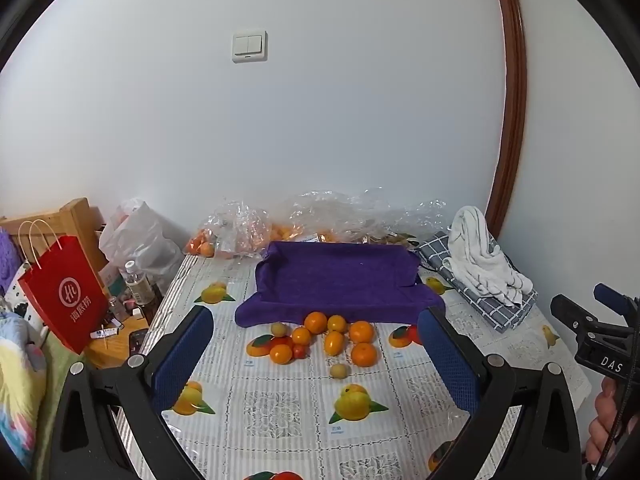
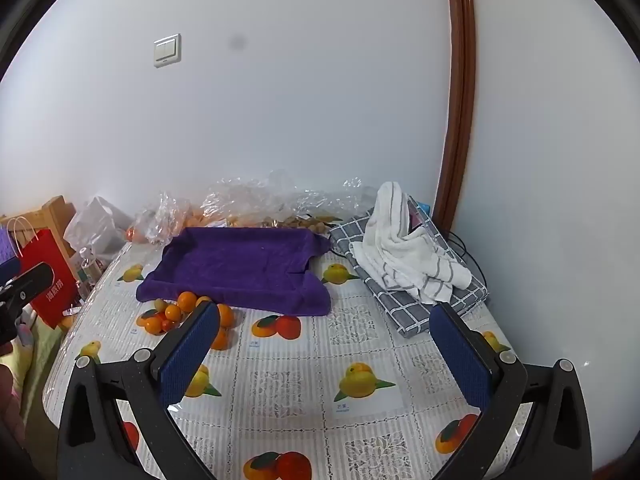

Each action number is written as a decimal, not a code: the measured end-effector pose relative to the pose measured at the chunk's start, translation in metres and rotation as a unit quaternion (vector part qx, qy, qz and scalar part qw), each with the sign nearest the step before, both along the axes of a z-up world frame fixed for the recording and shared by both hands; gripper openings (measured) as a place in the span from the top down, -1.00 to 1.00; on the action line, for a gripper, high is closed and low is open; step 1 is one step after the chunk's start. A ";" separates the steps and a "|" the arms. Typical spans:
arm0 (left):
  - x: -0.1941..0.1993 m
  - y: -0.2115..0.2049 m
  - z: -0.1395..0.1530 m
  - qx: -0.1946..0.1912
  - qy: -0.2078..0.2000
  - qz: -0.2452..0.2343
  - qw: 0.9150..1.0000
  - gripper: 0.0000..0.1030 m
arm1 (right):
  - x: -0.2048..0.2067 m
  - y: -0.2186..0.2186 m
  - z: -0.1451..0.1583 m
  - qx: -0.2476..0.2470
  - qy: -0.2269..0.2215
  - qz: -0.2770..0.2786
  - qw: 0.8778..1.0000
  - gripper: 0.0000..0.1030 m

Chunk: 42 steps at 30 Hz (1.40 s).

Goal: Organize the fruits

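A pile of small oranges (image 1: 316,322), kumquats (image 1: 333,342), a red cherry tomato (image 1: 299,351) and pale round fruits (image 1: 339,371) lies on the fruit-print tablecloth (image 1: 280,400), just in front of a purple towel-lined tray (image 1: 340,276). My left gripper (image 1: 316,324) is open and empty, above the table, with the pile between its fingers in view. My right gripper (image 2: 326,320) is open and empty, to the right of the pile (image 2: 176,314), whose right part its left finger (image 2: 188,348) hides. The tray (image 2: 240,264) holds nothing.
Clear plastic bags with more fruit (image 1: 240,232) lie along the wall behind the tray. A white striped towel (image 1: 480,256) lies on a folded grey checked cloth (image 1: 496,300) at the back right. A red paper bag (image 1: 60,288) and bottles (image 1: 138,284) stand left of the table.
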<state>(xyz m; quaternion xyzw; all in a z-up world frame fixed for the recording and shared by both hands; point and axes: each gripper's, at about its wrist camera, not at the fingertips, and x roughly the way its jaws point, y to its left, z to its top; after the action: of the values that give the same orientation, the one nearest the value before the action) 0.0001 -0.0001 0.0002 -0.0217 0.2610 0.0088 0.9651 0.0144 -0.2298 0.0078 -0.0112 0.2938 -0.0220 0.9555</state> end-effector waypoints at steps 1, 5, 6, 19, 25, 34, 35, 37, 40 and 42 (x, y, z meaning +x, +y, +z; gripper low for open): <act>0.000 -0.001 0.000 0.007 0.004 0.001 1.000 -1.00 | 0.000 0.000 0.000 0.000 -0.001 0.000 1.000 -1.00; 0.001 -0.001 0.000 0.009 0.002 0.003 1.000 -1.00 | 0.000 0.001 -0.001 0.002 -0.002 0.001 1.000 -1.00; 0.002 -0.001 0.000 0.009 0.003 0.004 1.000 -1.00 | 0.000 0.001 -0.001 0.002 -0.002 0.002 1.000 -1.00; 0.003 -0.001 -0.013 0.012 0.019 0.006 1.000 -1.00 | 0.001 0.002 -0.005 0.005 0.006 0.003 1.000 -1.00; 0.005 -0.002 -0.015 0.011 0.018 0.000 1.000 -1.00 | 0.003 0.003 -0.006 0.005 0.006 0.003 1.000 -1.00; 0.003 -0.007 -0.020 0.011 0.021 -0.006 1.000 -1.00 | 0.004 0.002 -0.010 0.007 0.010 0.000 1.000 -1.00; 0.003 -0.007 -0.020 0.011 0.022 -0.005 1.000 -1.00 | 0.004 0.002 -0.010 0.007 0.010 0.001 1.000 -1.00; 0.004 -0.007 -0.020 0.011 0.022 -0.006 1.000 -1.00 | 0.004 0.003 -0.010 0.006 0.010 0.002 1.000 -1.00; 0.004 -0.009 -0.020 0.011 0.023 -0.005 1.000 -1.00 | 0.005 0.003 -0.011 0.006 0.010 0.002 1.000 -1.00; 0.004 -0.009 -0.020 0.012 0.022 -0.005 1.000 -1.00 | 0.006 0.003 -0.011 0.007 0.011 0.002 1.000 -1.00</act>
<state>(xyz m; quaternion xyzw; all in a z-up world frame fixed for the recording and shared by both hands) 0.0042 -0.0089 -0.0195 -0.0089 0.2823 0.0072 0.9593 0.0201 -0.2272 -0.0037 -0.0052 0.3043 -0.0176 0.9524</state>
